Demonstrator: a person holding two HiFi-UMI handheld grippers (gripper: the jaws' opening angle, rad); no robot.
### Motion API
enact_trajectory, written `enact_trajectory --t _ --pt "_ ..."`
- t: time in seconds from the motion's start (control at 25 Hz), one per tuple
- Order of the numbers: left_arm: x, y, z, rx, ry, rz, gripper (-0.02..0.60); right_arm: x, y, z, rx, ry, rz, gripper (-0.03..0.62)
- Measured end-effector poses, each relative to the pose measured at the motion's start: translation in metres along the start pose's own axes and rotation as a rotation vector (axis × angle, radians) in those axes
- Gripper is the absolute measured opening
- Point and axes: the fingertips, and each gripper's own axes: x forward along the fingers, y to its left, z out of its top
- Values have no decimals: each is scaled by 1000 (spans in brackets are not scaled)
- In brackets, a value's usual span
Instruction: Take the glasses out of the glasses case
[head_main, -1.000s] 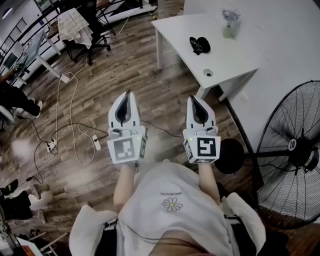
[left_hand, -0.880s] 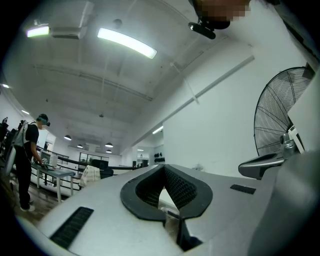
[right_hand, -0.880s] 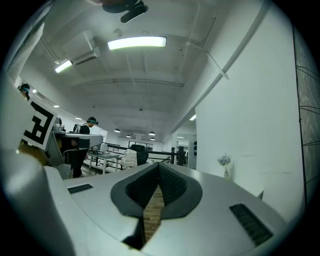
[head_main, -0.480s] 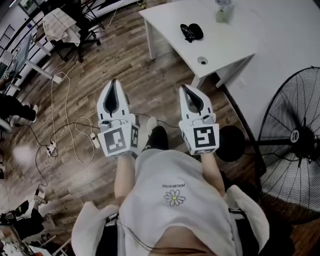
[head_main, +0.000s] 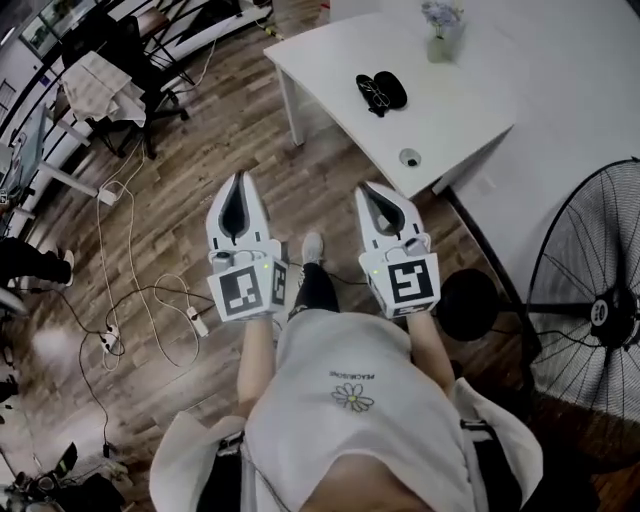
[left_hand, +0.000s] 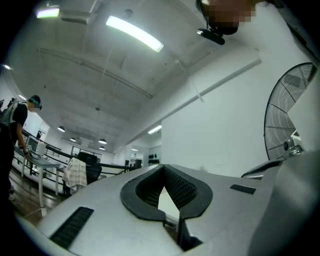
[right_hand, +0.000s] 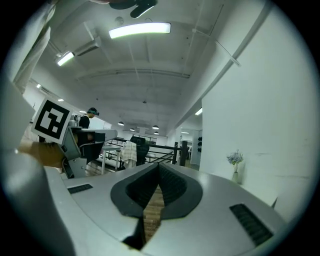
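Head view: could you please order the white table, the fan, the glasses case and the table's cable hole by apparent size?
1. White table and fan: alike; the fan is nearer and cropped, so unranked.
2. Glasses case.
3. Cable hole.

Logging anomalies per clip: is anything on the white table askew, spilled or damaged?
Nothing stands out. The black glasses case lies flat on the white table, and the small vase of pale flowers stands upright; no spill shows.

No lettering reads clearly: the small dark print (head_main: 352, 376) above the daisy (head_main: 352, 397) on the white cotton shirt (head_main: 350, 440) is too tiny.
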Motion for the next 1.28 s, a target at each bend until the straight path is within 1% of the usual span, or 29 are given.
enact_trajectory --t 0.12,0.2,0.32,0.48,0.56,0.64,0.72,0.8,0.88,1.08,1.2,1.28 --pt "39 7 -20 -14 19 -26 17 39 -19 -12 68 26 -7 9" --pt "70 13 -30 -15 22 -50 15 67 -35 -17 93 41 -34 9" --pt "116 28 -36 -6 15 -93 16 114 -55 -13 99 37 -82 9" --pt "186 47 -44 -5 3 -149 16 176 -77 -8 94 46 -112 9" --pt "223 52 -50 -24 8 -170 17 204 -90 -6 87 50 -130 9" --pt "258 53 -53 -10 2 -204 17 228 -106 -3 74 57 -153 9" --pt "289 50 -52 -8 -8 -245 16 247 -124 0 67 64 -180 9" --pt "316 44 -55 -36 4 -282 17 263 -141 -3 80 80 -213 9" --pt "339 38 -65 -38 21 -314 17 276 -159 -12 106 101 -245 9" --pt "376 19 -93 -50 69 -341 16 294 -199 -34 158 144 -289 9" --pt "393 5 -103 -32 78 -363 17 305 -222 -36 152 120 -296 9" --pt "402 -4 -116 -45 74 -365 17 312 -234 -47 130 106 -294 9"
